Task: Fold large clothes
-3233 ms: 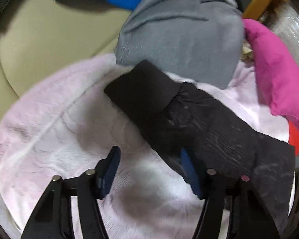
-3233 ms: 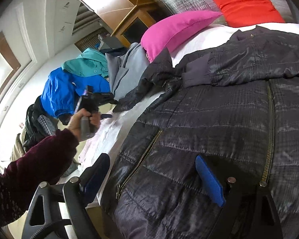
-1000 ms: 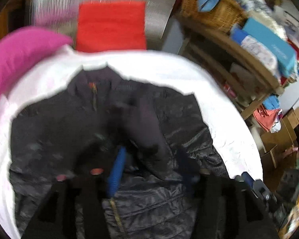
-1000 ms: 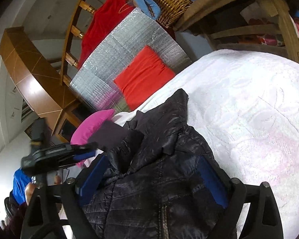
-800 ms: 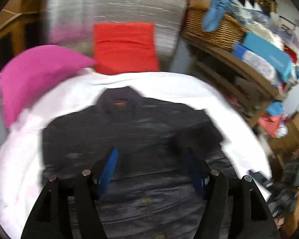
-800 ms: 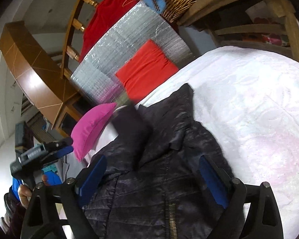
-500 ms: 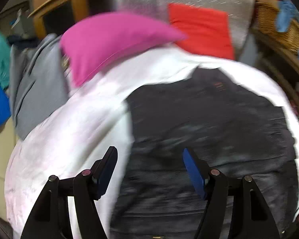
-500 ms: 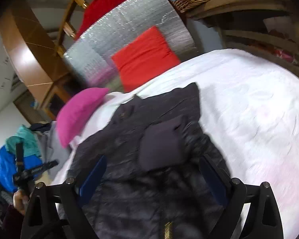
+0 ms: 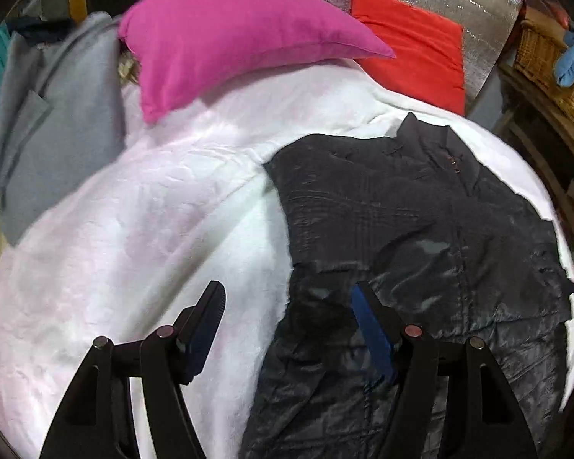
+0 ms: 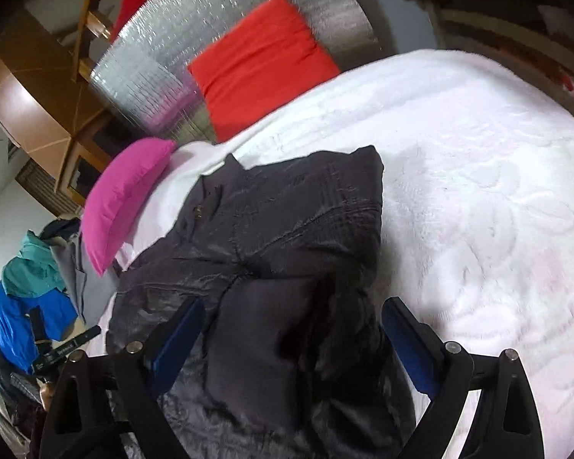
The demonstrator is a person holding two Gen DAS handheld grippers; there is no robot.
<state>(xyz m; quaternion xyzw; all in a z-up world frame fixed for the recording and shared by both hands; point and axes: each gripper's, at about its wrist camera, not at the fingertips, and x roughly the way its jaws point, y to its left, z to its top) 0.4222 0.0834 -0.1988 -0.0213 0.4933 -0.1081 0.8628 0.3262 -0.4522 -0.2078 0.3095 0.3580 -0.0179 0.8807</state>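
A black quilted jacket (image 9: 421,229) lies front up on the white blanket (image 9: 153,229), collar toward the cushions. Its sleeves are folded in across the chest (image 10: 271,306). My left gripper (image 9: 289,300) is open above the jacket's left edge, one finger over the blanket and the other over the dark fabric, with nothing between the pads. My right gripper (image 10: 292,323) is open too, hovering over the folded sleeves with the jacket (image 10: 287,222) below it and nothing gripped. The right wrist view also shows the left gripper (image 10: 65,348) small at the far left.
A pink pillow (image 9: 218,38) and a red cushion (image 9: 409,42) lean on a silver foil board (image 10: 218,38) at the bed's head. A grey garment (image 9: 53,114) and blue and teal clothes (image 10: 26,287) lie at the left. Wooden shelves with a wicker basket (image 9: 547,61) stand at the right.
The left gripper let go of the sleeve over the jacket's chest and swung away to the jacket's left edge. The sleeve now lies folded across the front. The right gripper shifted sideways over the jacket.
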